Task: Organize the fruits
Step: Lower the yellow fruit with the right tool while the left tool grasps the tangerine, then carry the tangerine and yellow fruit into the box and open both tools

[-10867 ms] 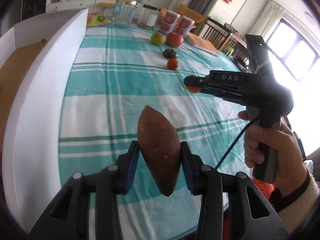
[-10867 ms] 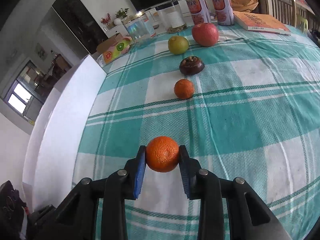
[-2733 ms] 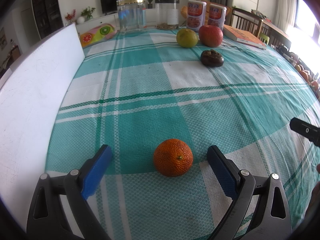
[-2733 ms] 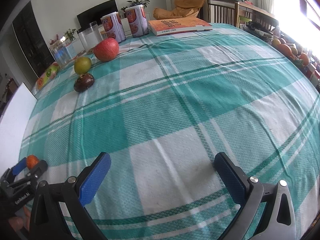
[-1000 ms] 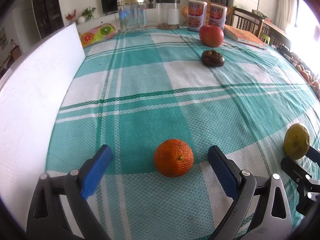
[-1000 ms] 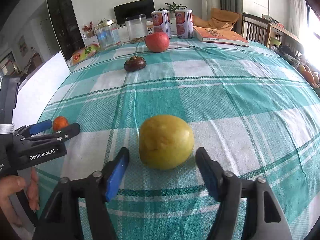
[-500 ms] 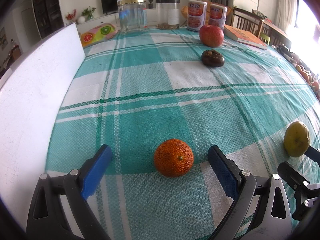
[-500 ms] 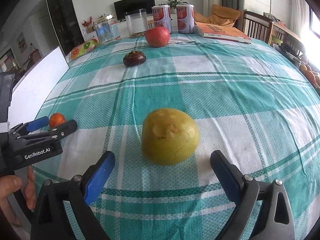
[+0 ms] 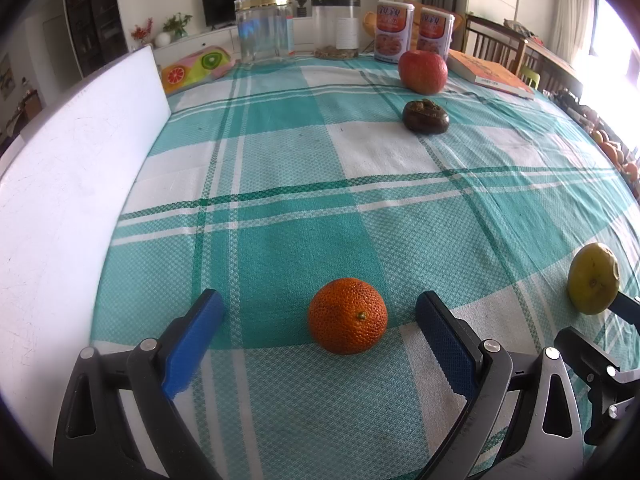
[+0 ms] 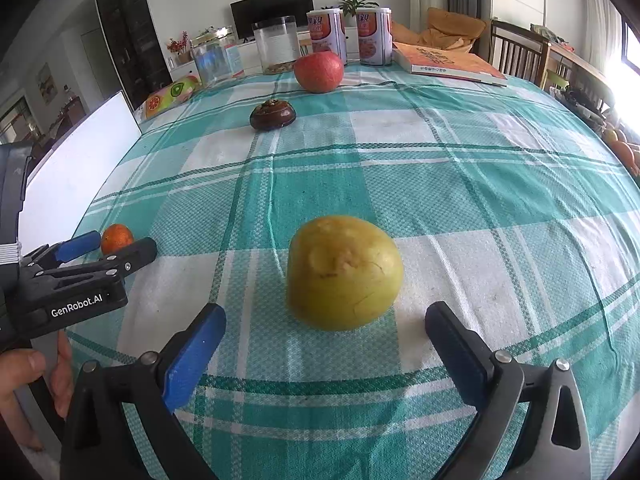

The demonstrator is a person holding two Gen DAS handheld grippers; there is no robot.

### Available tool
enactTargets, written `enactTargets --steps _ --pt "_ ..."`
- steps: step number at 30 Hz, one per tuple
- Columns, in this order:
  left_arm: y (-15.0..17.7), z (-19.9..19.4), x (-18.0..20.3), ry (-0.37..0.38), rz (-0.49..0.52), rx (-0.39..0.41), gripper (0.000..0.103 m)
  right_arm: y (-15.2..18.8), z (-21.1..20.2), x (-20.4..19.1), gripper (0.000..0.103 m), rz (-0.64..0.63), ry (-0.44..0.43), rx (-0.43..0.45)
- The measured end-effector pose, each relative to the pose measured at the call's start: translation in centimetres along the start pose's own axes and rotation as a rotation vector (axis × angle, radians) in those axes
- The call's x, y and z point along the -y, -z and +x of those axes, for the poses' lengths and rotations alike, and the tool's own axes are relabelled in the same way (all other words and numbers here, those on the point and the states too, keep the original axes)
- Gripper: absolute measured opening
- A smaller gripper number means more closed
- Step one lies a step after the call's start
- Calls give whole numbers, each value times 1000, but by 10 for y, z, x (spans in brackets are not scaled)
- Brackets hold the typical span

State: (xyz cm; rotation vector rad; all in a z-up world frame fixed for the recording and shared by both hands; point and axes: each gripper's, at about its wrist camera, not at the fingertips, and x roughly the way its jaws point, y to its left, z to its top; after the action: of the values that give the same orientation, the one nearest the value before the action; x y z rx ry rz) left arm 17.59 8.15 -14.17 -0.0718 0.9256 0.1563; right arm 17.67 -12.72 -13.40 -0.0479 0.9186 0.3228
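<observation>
An orange (image 9: 347, 315) rests on the checked tablecloth between the wide-open fingers of my left gripper (image 9: 320, 326), untouched. A yellow-green fruit (image 10: 344, 273) rests on the cloth between the wide-open fingers of my right gripper (image 10: 326, 338), untouched; it also shows in the left wrist view (image 9: 593, 278). Farther back lie a dark brown fruit (image 9: 425, 116) and a red apple (image 9: 422, 71). In the right wrist view the left gripper (image 10: 108, 246) and the orange (image 10: 116, 238) show at the left.
A white foam board (image 9: 68, 184) stands along the table's left edge. Glass jars (image 9: 264, 36), two cans (image 9: 394, 32), a book (image 9: 490, 72) and a fruit-print pack (image 9: 194, 68) stand at the far end. More fruit (image 9: 616, 156) lies beyond the right edge.
My right gripper has opened wider and let go of the yellow-green fruit, which now rests on the cloth. My left gripper and the orange have not moved.
</observation>
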Motion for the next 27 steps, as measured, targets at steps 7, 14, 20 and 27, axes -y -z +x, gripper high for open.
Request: enactTargets --steps 7,14,20,27 --pt "2 -9 -12 115 -22 1 98 3 -10 12 101 54 -97 41" --pt "9 -28 -38 252 -110 13 97 5 -16 38 101 198 -232 68" --pt "3 -20 -9 161 40 28 95 2 -22 30 100 165 -184 97" --pt "9 -24 -6 135 90 26 31 -8 -6 26 55 139 -171 65"
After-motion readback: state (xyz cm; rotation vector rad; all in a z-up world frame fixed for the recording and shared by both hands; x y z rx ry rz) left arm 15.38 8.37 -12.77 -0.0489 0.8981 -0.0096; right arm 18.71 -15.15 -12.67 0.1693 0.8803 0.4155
